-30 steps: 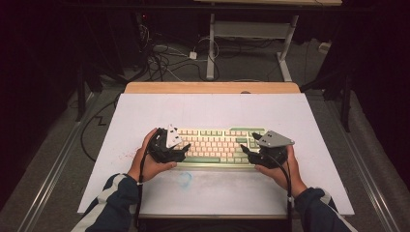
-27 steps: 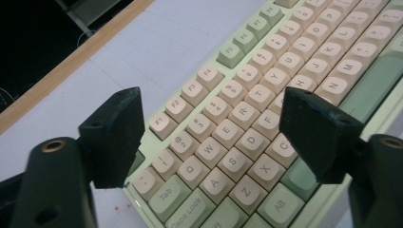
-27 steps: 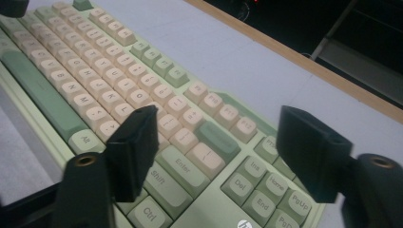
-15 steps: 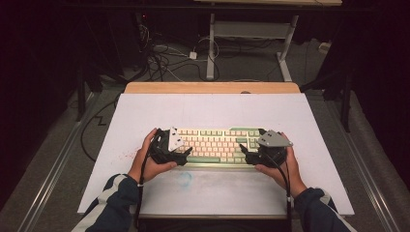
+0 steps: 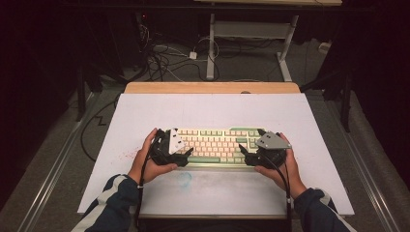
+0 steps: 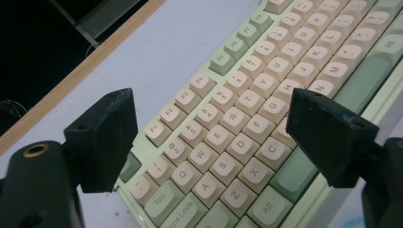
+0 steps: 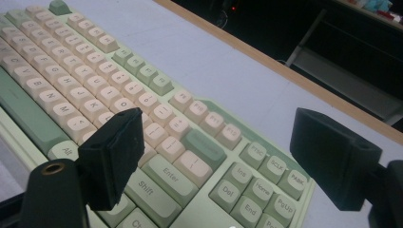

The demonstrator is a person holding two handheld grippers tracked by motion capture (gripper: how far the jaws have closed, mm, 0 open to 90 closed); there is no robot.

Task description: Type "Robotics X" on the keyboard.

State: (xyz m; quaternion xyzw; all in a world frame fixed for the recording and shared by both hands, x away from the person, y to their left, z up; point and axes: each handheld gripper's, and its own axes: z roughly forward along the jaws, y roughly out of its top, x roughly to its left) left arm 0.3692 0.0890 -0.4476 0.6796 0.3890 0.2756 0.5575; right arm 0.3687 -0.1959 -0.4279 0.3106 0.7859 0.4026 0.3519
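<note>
Both grippers sit at the two ends of the keyboard (image 5: pixel 220 146), each with its jaws spread apart and nothing pinched between them. In the high view the left gripper (image 5: pixel 186 155) rests over the left end and the right gripper (image 5: pixel 245 155) over the right end, each cupped by a hand that comes in from the near edge of the table (image 5: pixel 145 106). The jaws of both have just been opening, and no part of the keyboard is clamped.

Seen from the left gripper view, the left gripper's jaws stand wide on either side of the letter keys, one over the white surface just off the far left corner, the other above the green spacebar (image 6: pixel 294 175); the pads hang above the keys rather than pressing on them. From the right gripper view the right gripper straddles the right end in the same way, one jaw above the keys beside Shift (image 7: pixel 159 178), the other out past the navigation block (image 7: pixel 259 183), over the bare table.

The keyboard lies flat, square to the near edge and roughly in the middle of the white mat, well back from the wooden strip (image 5: pixel 212 87) at the far side. That symmetric placing of the grippers suits a long, stiff object: holding it at both ends keeps it level and stops it from swinging. With the jaws now wide, my reading is that the keyboard is set down and let go, or about to be gripped at its ends.
</note>
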